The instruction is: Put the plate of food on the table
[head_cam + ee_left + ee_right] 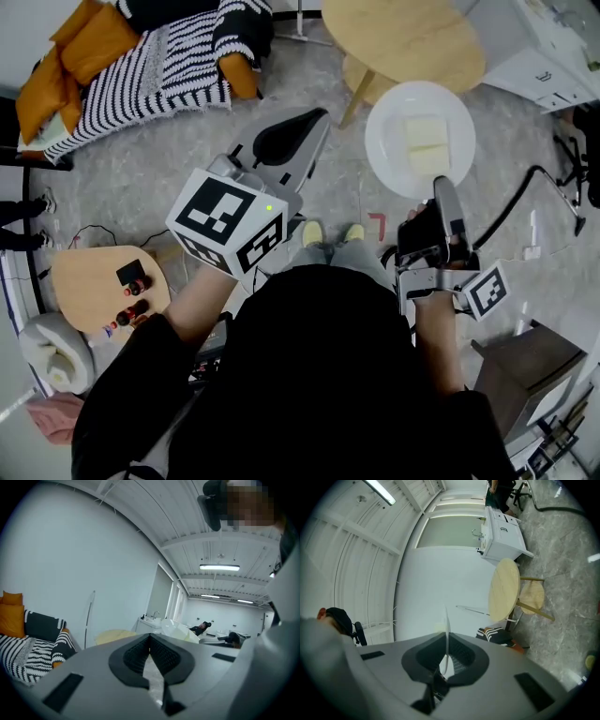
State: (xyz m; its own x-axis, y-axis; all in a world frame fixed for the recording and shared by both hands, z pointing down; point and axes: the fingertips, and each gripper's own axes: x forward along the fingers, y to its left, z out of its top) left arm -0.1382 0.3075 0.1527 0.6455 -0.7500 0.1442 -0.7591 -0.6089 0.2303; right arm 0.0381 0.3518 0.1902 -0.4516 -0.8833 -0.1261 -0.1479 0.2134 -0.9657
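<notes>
A white plate (420, 139) carrying pale slabs of food (427, 145) hangs above the floor, just short of the round wooden table (403, 37). My right gripper (442, 186) is shut on the plate's near rim. In the right gripper view the plate (446, 625) shows edge-on as a thin white line between the pads, with the table (505, 590) further off. My left gripper (314, 120) is raised left of the plate, shut with nothing between its pads (140, 654). From its own camera I see the plate (176, 627) and the table top (117, 635) ahead.
A wooden stool (370, 80) stands under the table's near edge. A sofa with a striped blanket and orange cushions (141, 56) is at the back left. A low side table (98, 281) sits at the left, a white cabinet (553, 47) at the right, and a cable (525, 187) crosses the floor.
</notes>
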